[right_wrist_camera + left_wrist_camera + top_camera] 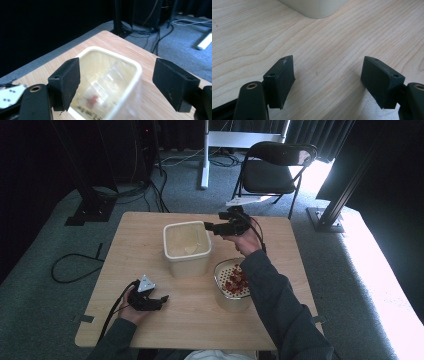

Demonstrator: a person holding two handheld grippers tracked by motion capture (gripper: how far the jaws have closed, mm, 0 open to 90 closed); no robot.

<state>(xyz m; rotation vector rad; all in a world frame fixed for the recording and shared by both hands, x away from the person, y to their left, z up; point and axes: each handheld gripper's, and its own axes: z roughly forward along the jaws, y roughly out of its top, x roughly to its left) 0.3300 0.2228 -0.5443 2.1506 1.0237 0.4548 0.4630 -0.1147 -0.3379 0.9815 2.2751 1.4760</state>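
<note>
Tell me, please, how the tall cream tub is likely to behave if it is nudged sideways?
The tall cream tub looks thin-walled and almost empty, so probably light. It would likely slide on the smooth wooden table. A push near the rim might tip it.

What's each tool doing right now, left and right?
Left tool: open, holding nothing, low over the table.
Right tool: open, holding nothing, over the square tub.
</note>
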